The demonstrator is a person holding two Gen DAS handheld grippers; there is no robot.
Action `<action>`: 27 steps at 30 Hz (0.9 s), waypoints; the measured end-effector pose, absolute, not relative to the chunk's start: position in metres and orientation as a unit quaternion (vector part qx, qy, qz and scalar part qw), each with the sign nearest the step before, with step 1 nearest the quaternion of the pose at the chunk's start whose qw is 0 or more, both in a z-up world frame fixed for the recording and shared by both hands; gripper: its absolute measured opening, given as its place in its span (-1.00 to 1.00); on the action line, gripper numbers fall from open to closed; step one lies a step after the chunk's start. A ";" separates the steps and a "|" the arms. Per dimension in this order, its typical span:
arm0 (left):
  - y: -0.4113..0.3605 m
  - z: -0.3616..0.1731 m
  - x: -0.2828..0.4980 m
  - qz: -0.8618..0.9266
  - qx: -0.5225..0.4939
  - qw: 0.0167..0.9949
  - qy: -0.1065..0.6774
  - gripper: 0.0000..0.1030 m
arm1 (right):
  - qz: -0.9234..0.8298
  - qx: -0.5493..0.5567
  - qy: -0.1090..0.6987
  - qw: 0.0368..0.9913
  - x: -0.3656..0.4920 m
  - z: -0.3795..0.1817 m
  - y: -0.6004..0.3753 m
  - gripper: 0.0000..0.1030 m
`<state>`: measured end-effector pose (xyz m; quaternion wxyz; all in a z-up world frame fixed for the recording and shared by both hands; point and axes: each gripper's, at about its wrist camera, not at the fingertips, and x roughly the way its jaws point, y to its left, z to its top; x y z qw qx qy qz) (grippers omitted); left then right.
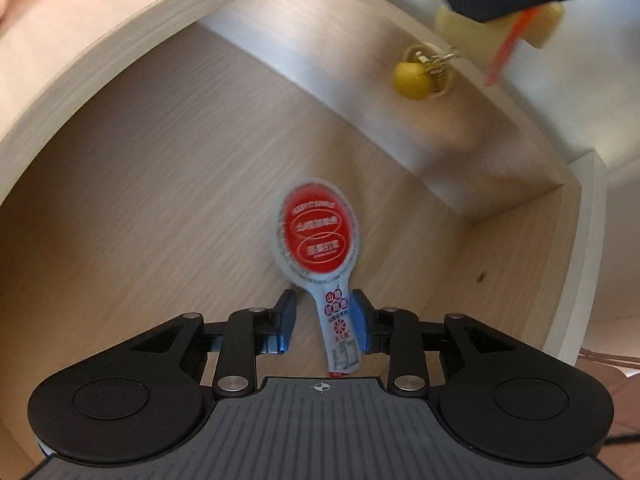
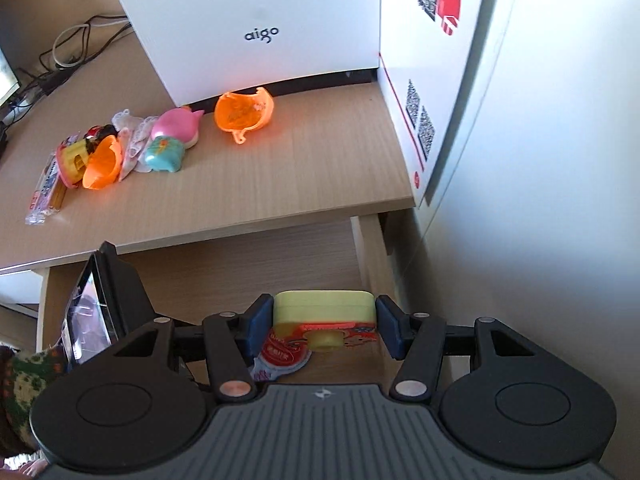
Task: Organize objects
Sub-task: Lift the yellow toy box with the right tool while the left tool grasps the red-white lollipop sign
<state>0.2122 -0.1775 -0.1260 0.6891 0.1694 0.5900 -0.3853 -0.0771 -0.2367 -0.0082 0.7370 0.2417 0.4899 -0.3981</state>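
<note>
In the left wrist view, the left hand-held gripper (image 1: 325, 320) points down into a pale wooden drawer (image 1: 160, 208). A red-and-white paddle-shaped packet (image 1: 318, 236) lies on the drawer's floor, its narrow tail running back between the blue pads; the right pad (image 1: 362, 326) is at the tail's edge, the left pad stands clear of it, so the jaws are apart and not clamped. A yellow ball on a key ring (image 1: 414, 76) lies on the raised wooden ledge beyond. In the right wrist view, the right hand-held gripper (image 2: 325, 326) is clamped on a pale yellow block (image 2: 325, 306), a pad pressing each end, with a red tag (image 2: 352, 330) hanging under it. Above the drawer, the desk (image 2: 280, 184) carries an orange shell (image 2: 244, 114), a pink toy (image 2: 176, 128), a teal toy (image 2: 164, 156) and a white box marked aigo (image 2: 248, 20).
</note>
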 end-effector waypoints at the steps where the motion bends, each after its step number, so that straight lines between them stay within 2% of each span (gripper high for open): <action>1: -0.180 -0.126 0.212 -0.387 0.169 0.691 0.587 -0.38 | -0.399 0.241 0.489 0.737 -0.077 -0.009 -0.237 0.08; 8: -0.194 -0.125 0.205 -0.393 0.215 0.692 0.566 -0.46 | -0.405 0.233 0.476 0.745 -0.079 -0.005 -0.238 0.07; 15: -0.165 -0.126 0.219 -0.347 0.246 0.723 0.545 -0.49 | -0.394 0.226 0.474 0.754 -0.078 -0.004 -0.236 0.08; 27: -0.090 -0.111 0.231 -0.325 0.179 0.746 0.554 -0.51 | -0.368 0.232 0.477 0.763 -0.070 -0.014 -0.228 0.08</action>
